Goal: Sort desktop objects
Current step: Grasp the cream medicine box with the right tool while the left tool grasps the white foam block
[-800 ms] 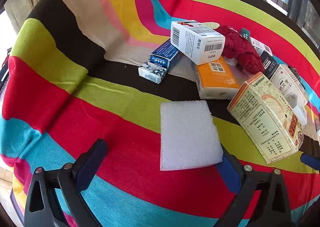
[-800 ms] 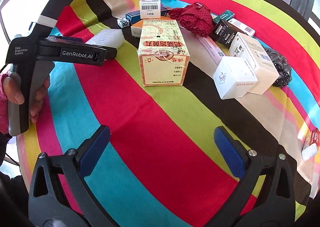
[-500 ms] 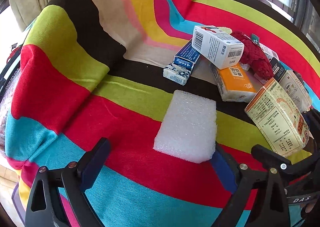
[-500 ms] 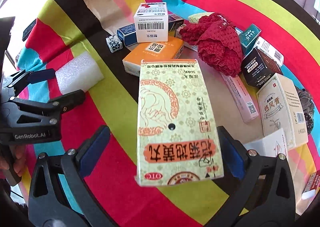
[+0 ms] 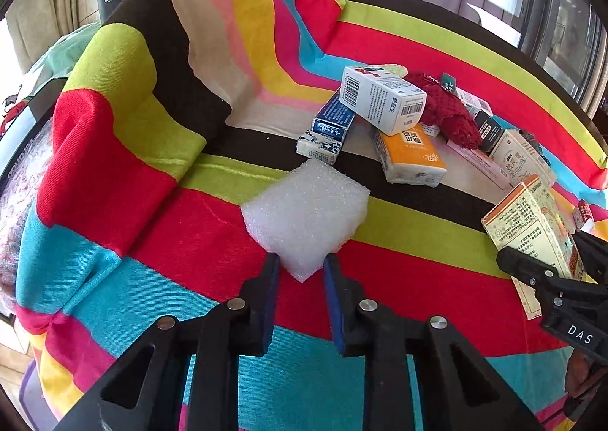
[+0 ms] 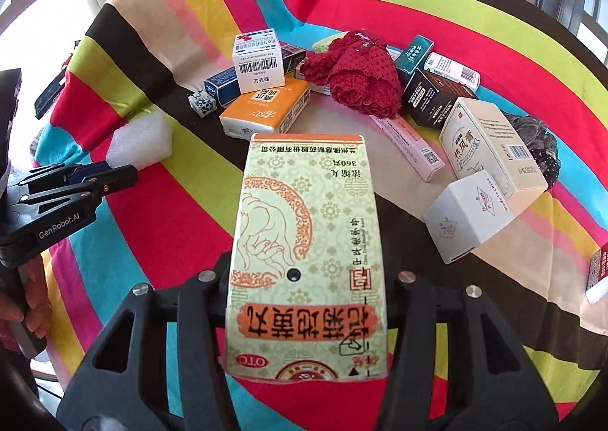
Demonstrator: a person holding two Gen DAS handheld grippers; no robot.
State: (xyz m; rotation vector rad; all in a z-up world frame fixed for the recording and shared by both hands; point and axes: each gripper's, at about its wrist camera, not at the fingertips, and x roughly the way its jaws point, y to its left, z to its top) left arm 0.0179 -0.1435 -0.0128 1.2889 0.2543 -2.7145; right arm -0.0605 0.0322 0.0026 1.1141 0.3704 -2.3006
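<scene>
Over the striped, many-coloured cloth [image 5: 114, 172] on the table, the left gripper [image 5: 300, 271] tilts steeply down, its jaws pinching one corner of a white foam block [image 5: 304, 214]. Beyond it lie an orange tissue pack [image 5: 412, 155] and a white barcoded carton [image 5: 382, 98]. From the right wrist, the right gripper [image 6: 307, 302] clamps a pale green medicine box [image 6: 307, 241], which hides its fingertips. Only this view shows a white cube box [image 6: 469, 214] and the hand [image 6: 32, 302] gripping the left tool.
</scene>
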